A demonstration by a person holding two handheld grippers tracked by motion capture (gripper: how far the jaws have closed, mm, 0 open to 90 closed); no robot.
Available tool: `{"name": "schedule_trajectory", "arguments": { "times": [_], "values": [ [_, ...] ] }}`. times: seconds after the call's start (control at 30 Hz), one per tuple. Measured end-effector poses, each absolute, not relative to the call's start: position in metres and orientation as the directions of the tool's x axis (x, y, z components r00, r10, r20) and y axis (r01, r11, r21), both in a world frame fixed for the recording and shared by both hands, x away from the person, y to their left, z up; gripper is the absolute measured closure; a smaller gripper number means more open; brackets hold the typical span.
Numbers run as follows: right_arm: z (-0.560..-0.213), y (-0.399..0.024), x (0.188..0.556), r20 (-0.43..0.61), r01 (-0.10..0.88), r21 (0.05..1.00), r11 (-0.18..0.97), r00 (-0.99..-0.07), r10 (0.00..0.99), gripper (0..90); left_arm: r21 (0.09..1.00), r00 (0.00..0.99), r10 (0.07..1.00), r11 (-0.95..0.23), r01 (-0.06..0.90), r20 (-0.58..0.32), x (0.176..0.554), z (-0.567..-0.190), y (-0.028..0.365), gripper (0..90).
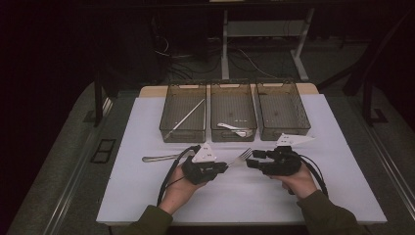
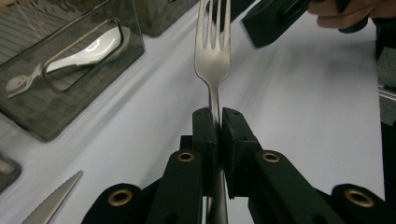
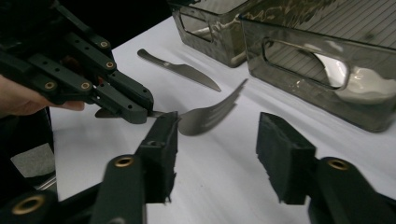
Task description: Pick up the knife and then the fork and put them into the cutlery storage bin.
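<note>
Starting at the left of the table (image 1: 147, 196), I see a knife (image 1: 159, 158) lying flat on the white surface, just left of my left hand. Beyond it, at the far edge, stand three dark see-through bins in a row. The left bin (image 1: 182, 113) has a long thin utensil leaning diagonally inside it; I cannot tell what kind. The middle bin (image 1: 233, 112) holds a white spoon (image 1: 234, 129), which also shows through the handle cut-out in the left claw view.

My left claw (image 1: 224, 166) is pressed together on the handle of the fork (image 1: 241, 157), pinching it just below the neck. In the left claw view the pads (image 2: 205, 130) sit on either side of the stem and the tines stand straight up past them. The fork is held off the table, between my two hands, with the tines pointing toward the right claw.

My right claw (image 1: 250, 163) faces the fork from the other side with its jaws spread. In the right claw view the fork's head lies between the two pads (image 3: 163, 140) without touching either, though its tip is near the left one.

The right bin (image 1: 283, 110) stands beyond my right hand, and I can make out nothing in it.
</note>
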State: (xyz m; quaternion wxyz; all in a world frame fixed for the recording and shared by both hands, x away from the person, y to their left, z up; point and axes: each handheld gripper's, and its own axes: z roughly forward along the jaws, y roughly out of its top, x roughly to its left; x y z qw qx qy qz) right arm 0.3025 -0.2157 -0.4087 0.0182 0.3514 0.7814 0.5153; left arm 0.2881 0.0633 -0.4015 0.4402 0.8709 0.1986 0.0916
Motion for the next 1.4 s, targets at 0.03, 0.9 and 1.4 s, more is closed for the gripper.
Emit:
{"name": "schedule_trajectory", "arguments": {
  "times": [0.03,0.9,1.4],
  "values": [
    [-0.409,-0.214,0.304,0.337,0.534,0.816,0.223,-0.751,0.569,52.4,0.805,0.905,0.426,-0.531,0.263,-0.014,0.288,-0.401,0.062,83.7],
    [-0.389,-0.226,0.318,0.393,0.537,0.836,0.113,-0.73,0.559,86.9,0.839,0.899,0.438,-0.48,0.256,-0.023,0.286,-0.406,0.075,66.8],
    [-0.354,-0.307,0.333,0.322,0.491,0.869,0.054,-0.646,0.692,86.9,0.837,0.893,0.442,-0.453,0.306,-0.087,0.276,-0.416,0.133,32.8]
  ]
}}
